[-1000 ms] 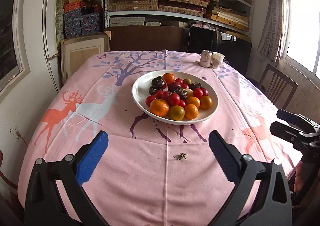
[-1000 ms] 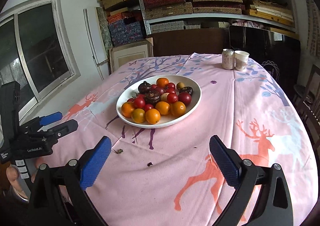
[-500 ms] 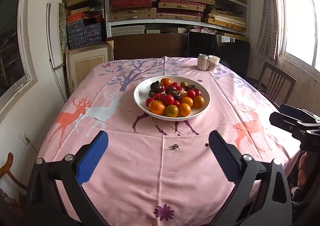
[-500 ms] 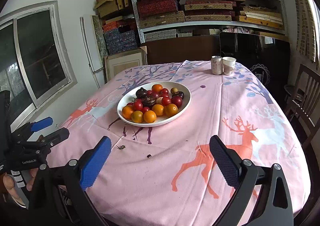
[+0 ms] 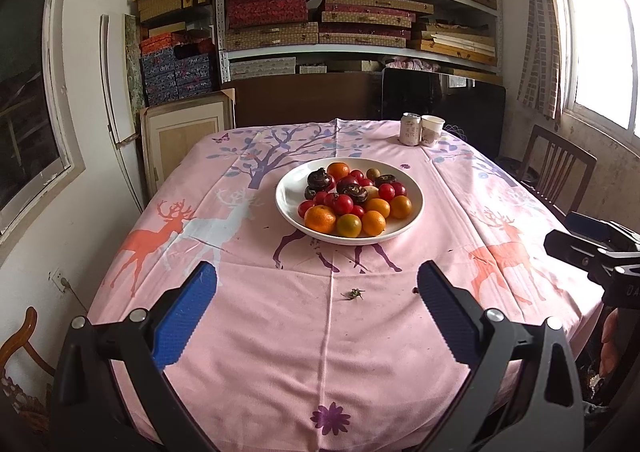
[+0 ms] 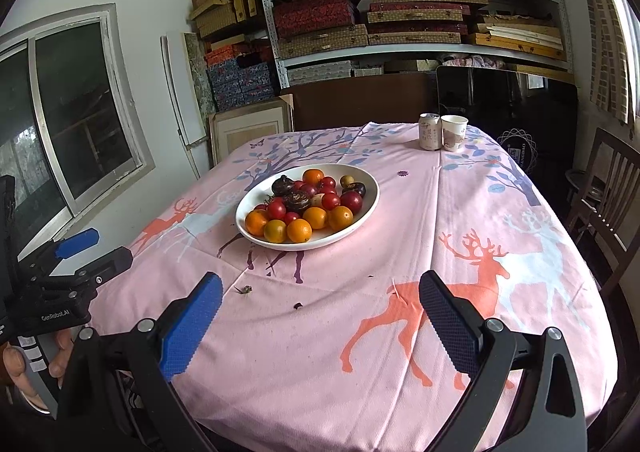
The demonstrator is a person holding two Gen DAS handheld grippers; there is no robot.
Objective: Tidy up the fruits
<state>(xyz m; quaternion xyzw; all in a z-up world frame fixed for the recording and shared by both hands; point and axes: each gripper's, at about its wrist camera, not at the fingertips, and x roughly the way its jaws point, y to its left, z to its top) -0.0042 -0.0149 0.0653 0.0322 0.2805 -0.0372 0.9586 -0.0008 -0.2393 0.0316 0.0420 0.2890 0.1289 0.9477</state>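
Left wrist view: white bowl (image 5: 416, 204) sits mid-table on the pink deer-print cloth (image 5: 280, 332), piled with mixed fruits (image 5: 352, 200), all heaped together, none loose on the cloth. Oranges (image 5: 320, 218) crowd the near rim, small red tomatoes (image 5: 343, 204) fill the middle, dark purple wrinkled fruits (image 5: 318, 177) sit toward the back. Left hand-held gripper (image 5: 316, 304) hangs over the near table edge, spread wide, nothing between its blue pads, well apart from the bowl. Right hand-held gripper (image 6: 320, 312) same story: released, empty, low over the near cloth. Fruit all in one bowl fits either a gathered-up finish or a mixed pile awaiting sorting by kind; can't settle which. Handling guess: oranges look firm, round, likely to roll, so pinch across the widest middle. Tomatoes are probably thin-skinned, smooth, slippery, so light squeeze only, across the sides, not on the stem end. Dark fruits look hard-shelled and bumpy, likely the easiest hold. Everything seems light. Pulling a low one could shift neighbours, so top-of-heap pieces near the rim are safest. Can (image 6: 430, 132) and paper cup (image 6: 453, 133) stand touching at the far side. Small stem scrap (image 5: 354, 294) lies on the cloth between gripper and bowl.
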